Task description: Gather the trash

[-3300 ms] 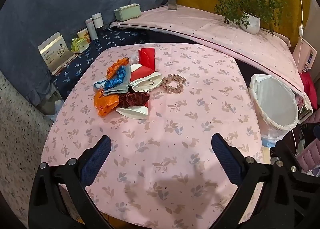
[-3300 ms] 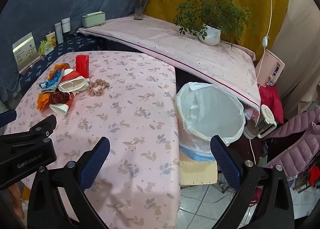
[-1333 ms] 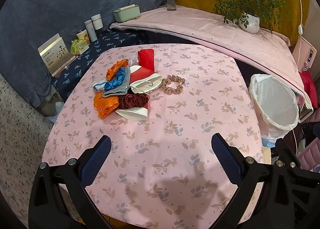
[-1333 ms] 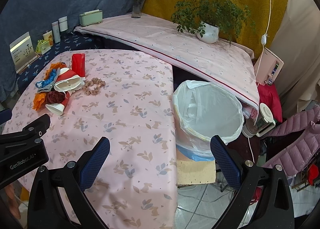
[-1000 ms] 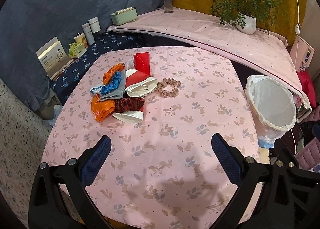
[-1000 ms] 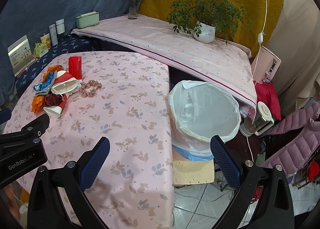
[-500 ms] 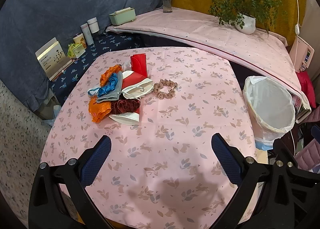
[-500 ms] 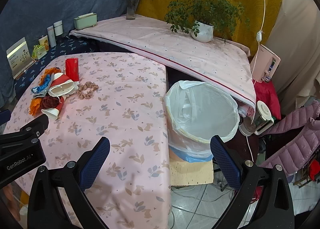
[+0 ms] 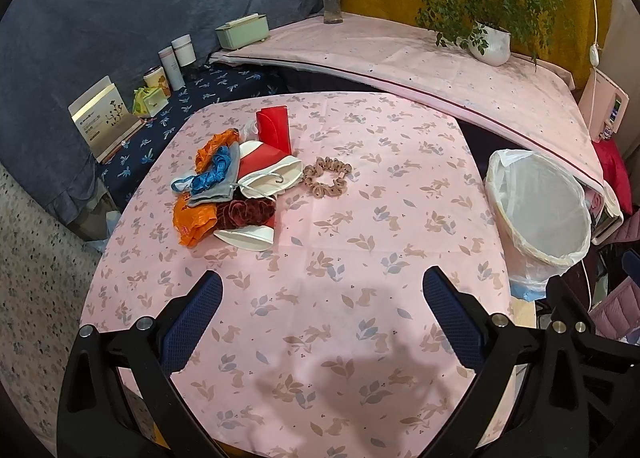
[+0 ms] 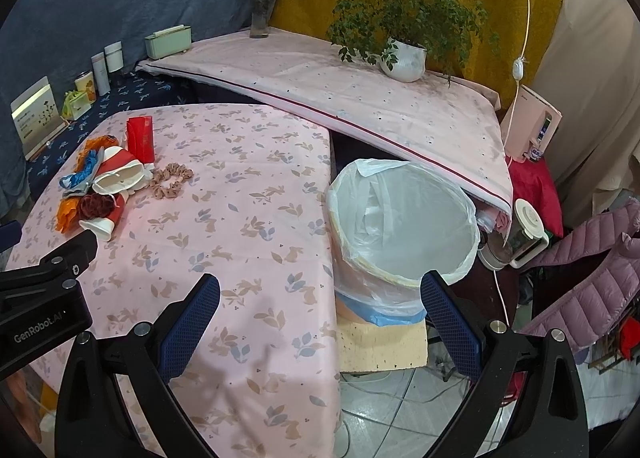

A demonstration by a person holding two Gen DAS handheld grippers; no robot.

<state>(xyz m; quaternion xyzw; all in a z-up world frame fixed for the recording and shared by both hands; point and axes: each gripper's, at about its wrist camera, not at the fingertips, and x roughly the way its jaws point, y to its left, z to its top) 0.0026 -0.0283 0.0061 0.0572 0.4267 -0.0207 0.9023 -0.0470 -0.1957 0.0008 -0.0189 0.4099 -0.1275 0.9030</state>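
- The left gripper (image 9: 320, 310) hangs over the near half of a table draped in a pink leaf-print cloth (image 9: 360, 218), its blue-padded jaws spread wide with nothing between them.
- The right gripper (image 10: 320, 312) is held above the table's right-hand edge, jaws likewise spread wide and holding nothing; the black body of the left gripper shows at 9 o'clock in the right wrist view.
- The trash lies in a heap at about 10 o'clock in the left wrist view: a crumpled orange wrapper (image 9: 191, 220), a blue ribbon (image 9: 212, 174) on grey fabric, a dark red scrunchie (image 9: 245, 213), a squashed white paper cup (image 9: 248, 236) and a red-and-white paper cup (image 9: 272, 174) on its side.
- A red carton (image 9: 274, 130) stands upright at the far end of the heap, touching it.
- A beige scrunchie (image 9: 328, 177) lies just beside the heap, toward 12 o'clock from the left gripper, apart from the cups.
- A bin lined with a white plastic bag (image 10: 404, 226) stands off the table's right edge on a yellowish block (image 10: 382, 342), at 3 o'clock in the left wrist view and directly ahead of the right gripper, well apart from the heap.
- Behind the table, a potted plant (image 10: 402, 58) and a vase of flowers (image 10: 262, 10) sit on a pink-covered ledge (image 10: 320, 82).
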